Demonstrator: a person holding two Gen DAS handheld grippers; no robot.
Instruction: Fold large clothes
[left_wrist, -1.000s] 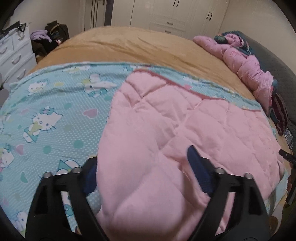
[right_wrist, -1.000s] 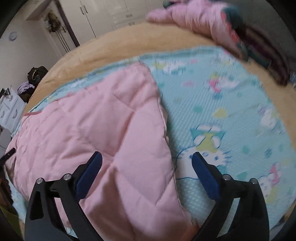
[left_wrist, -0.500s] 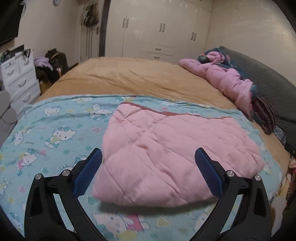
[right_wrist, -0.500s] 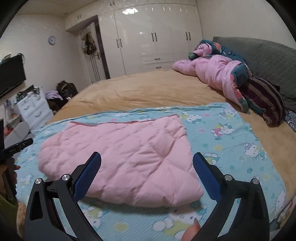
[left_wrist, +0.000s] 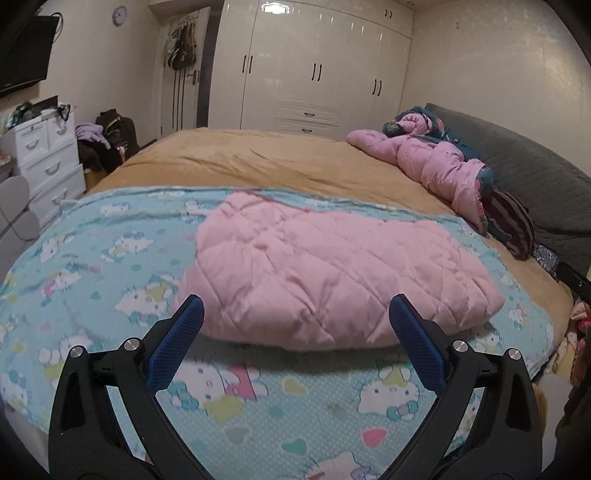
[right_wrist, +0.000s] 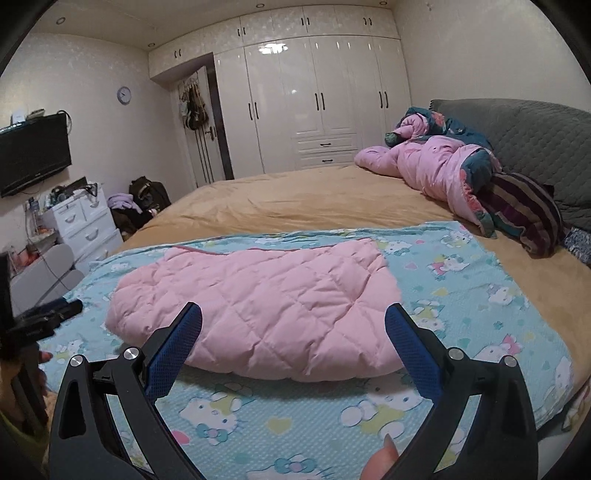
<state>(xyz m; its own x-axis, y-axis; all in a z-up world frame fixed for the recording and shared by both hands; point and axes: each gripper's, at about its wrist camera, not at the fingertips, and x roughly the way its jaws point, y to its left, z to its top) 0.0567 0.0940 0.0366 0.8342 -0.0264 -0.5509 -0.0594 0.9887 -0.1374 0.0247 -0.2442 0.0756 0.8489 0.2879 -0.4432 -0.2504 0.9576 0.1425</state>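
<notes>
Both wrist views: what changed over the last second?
Both grippers pulled up and back from the pink quilted garment: a second ago they were low over it, now left gripper and right gripper hover open before its near edge. Nothing gripped or released in view. Garment stays folded on the Hello Kitty sheet.

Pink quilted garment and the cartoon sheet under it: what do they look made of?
Pink quilted garment: puffy padded fabric, probably down or fibrefill, matte; diamond stitching and plump edges show it. Cartoon sheet: thin printed woven cloth, likely cotton, lying flat.
</notes>
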